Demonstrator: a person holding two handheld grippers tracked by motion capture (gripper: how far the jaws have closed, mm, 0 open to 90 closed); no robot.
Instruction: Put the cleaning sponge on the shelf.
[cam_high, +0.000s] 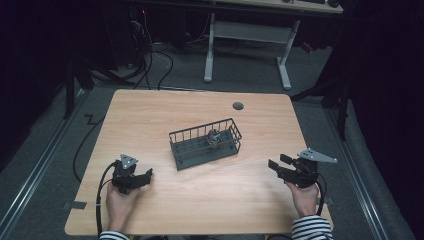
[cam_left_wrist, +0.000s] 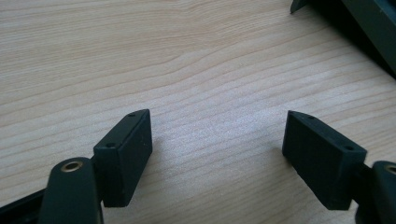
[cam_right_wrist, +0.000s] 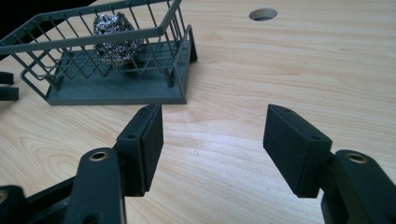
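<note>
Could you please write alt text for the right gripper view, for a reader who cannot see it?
The right gripper, jaws apart and empty, points across a wooden table at a dark wire basket holding a metal scouring ball. A round hole pierces the tabletop beyond.

Lab: dark curtains (cam_high: 385, 75), floor cables (cam_high: 150, 65).

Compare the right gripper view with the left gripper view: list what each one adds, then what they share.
Right gripper view: a dark grey wire basket holding a shiny steel-wool scouring ball, and beyond it a round cable hole in the tabletop.
Left gripper view: a cropped dark grey edge at the upper right corner, probably the basket's base.
Both: the light wooden table, and each view's own gripper, left gripper and right gripper, jaws apart with nothing between them.
</note>
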